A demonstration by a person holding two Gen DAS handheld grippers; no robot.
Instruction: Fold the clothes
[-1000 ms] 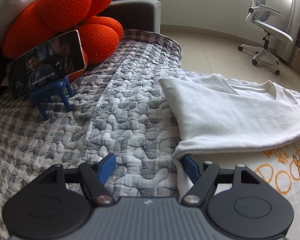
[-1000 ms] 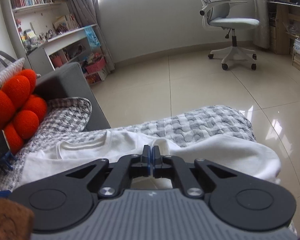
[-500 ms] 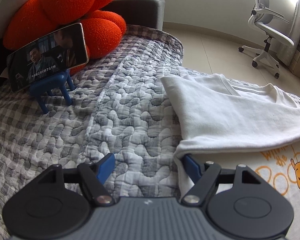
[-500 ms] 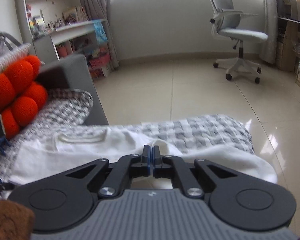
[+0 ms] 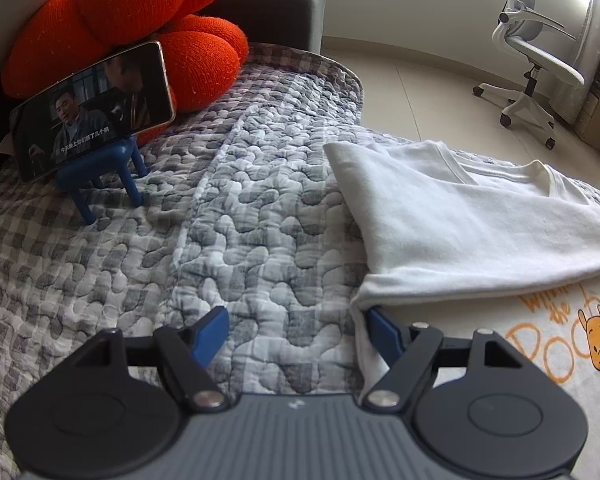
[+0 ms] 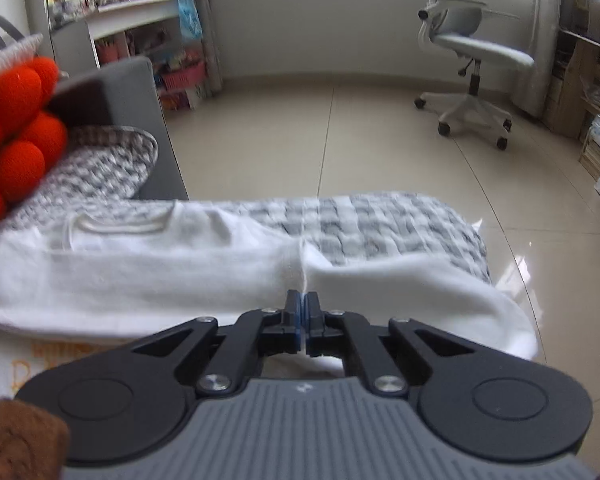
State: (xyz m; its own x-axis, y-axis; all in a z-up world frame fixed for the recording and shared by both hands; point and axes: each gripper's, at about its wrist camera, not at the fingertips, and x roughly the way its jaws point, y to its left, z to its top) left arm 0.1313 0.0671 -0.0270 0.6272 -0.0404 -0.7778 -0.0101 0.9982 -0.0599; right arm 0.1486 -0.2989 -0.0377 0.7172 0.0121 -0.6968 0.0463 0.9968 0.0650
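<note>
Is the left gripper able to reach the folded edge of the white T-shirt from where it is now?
Probably yes. The left gripper is open, its right finger already at the white T-shirt's folded edge, and only bare quilt lies between.

Left gripper [image 5: 296,330] low over the quilt [image 5: 204,240], jaws spread wide. Its right-side blue finger [image 5: 382,330] sits under the near corner of the folded white T-shirt [image 5: 460,216]; left-side finger is over bare quilt. Ahead-left: phone [image 5: 92,108] on blue stand [image 5: 100,176], orange cushion [image 5: 132,12] behind. Far ahead-right: office chair [image 5: 536,56].
</note>
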